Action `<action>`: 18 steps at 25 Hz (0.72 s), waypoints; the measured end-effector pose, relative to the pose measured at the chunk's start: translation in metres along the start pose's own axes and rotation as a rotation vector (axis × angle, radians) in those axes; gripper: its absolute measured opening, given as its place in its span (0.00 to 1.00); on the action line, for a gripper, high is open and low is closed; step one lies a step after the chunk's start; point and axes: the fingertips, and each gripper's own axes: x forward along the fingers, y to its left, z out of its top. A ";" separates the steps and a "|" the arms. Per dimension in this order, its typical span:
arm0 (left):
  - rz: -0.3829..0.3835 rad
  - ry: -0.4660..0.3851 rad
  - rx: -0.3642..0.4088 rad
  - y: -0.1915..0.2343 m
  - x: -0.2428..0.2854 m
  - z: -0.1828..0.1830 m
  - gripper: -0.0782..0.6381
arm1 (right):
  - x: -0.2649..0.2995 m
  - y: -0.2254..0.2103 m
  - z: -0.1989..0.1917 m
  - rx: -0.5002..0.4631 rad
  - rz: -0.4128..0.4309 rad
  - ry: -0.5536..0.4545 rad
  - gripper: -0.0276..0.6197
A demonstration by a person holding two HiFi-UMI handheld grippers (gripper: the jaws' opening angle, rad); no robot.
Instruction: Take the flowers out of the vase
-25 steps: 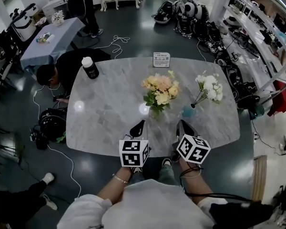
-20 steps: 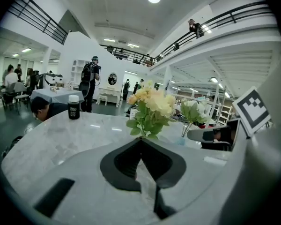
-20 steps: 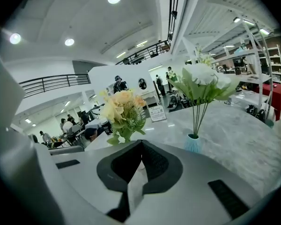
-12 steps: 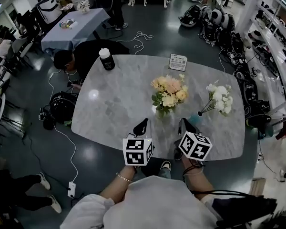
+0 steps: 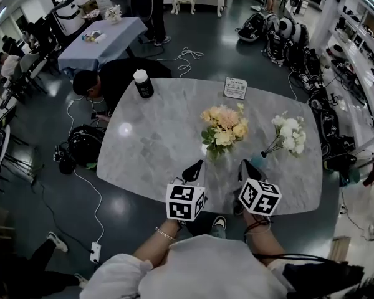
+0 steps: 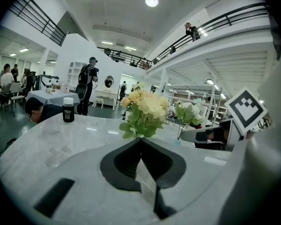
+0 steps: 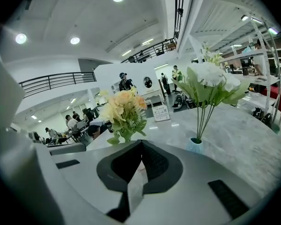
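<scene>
Head view: left gripper (image 5: 199, 164) and right gripper (image 5: 244, 164) hover at the near edge of the table (image 5: 149, 142), both pressed together, empty. Yellow flowers (image 5: 224, 123) stand just ahead between them; white flowers (image 5: 288, 134) in a blue vase (image 7: 195, 145) ahead-right.

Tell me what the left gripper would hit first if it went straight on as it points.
Probably the yellow-and-peach bouquet, dead ahead of the shut left gripper. Pointing slightly down, it might touch the marble table first; depth is unclear.
</scene>
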 end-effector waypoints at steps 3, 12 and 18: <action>-0.022 0.023 0.015 0.000 0.003 -0.009 0.12 | -0.002 -0.002 -0.008 0.007 -0.011 0.017 0.05; -0.100 0.056 0.010 0.009 0.015 -0.034 0.13 | 0.006 -0.004 -0.034 0.038 -0.058 0.059 0.05; -0.178 0.057 0.016 0.012 0.029 -0.044 0.21 | 0.017 -0.005 -0.048 0.034 -0.088 0.069 0.05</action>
